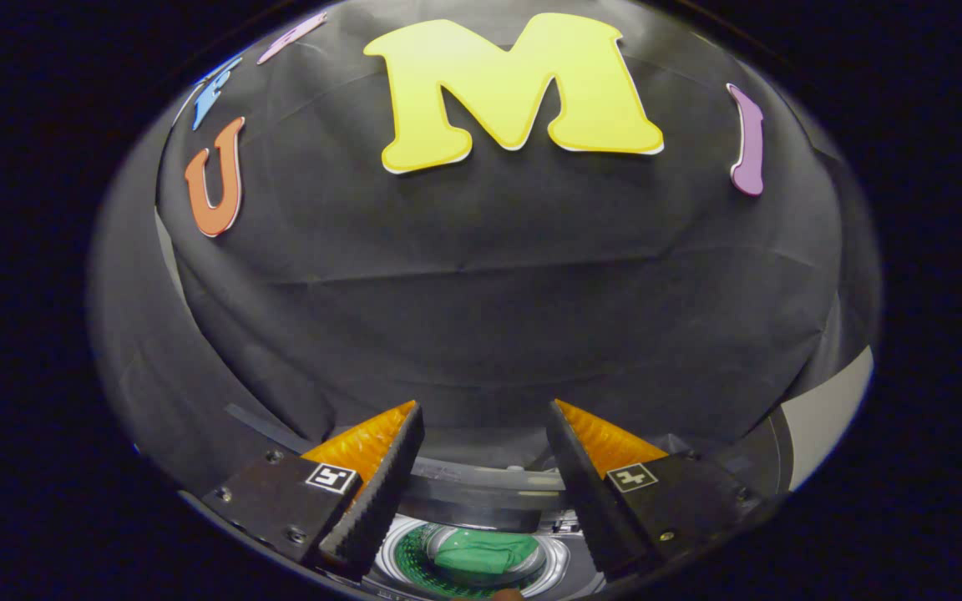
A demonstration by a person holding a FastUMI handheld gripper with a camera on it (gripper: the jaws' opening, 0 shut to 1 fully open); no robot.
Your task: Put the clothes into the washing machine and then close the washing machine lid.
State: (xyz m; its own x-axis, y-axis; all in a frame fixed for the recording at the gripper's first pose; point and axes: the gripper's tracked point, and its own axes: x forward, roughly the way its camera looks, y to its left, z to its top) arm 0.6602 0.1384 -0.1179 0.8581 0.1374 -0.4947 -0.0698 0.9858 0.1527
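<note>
Now, tool: we see our tool (485, 417) with its two fingers spread wide apart, nothing between them and nothing touched by either.
Tool aim: we have it raised above the washer, its tips set against the black cloth wall (489, 275) that hangs beyond them.
Fingers: we see the left finger (377, 484) and the right finger (585, 484) slanting toward each other at the tips, the gap between them open all the way down.
Washer: we look down through that gap into the washer (573, 555), which sits below and between the fingers, its round mouth uncovered.
Drum: we make out the shiny ring of the drum (393, 547) just inside the mouth.
Clothes: we see the green clothes (485, 553) lying bunched inside the drum, well below the fingers and apart from them.
Lid: we see a dark curved band (481, 488) across the gap just above the drum; we cannot tell whether it is the raised lid or the back panel of the washer.
Side wall: we see a pale panel (832, 417) beyond the right finger, next to the cloth.
</note>
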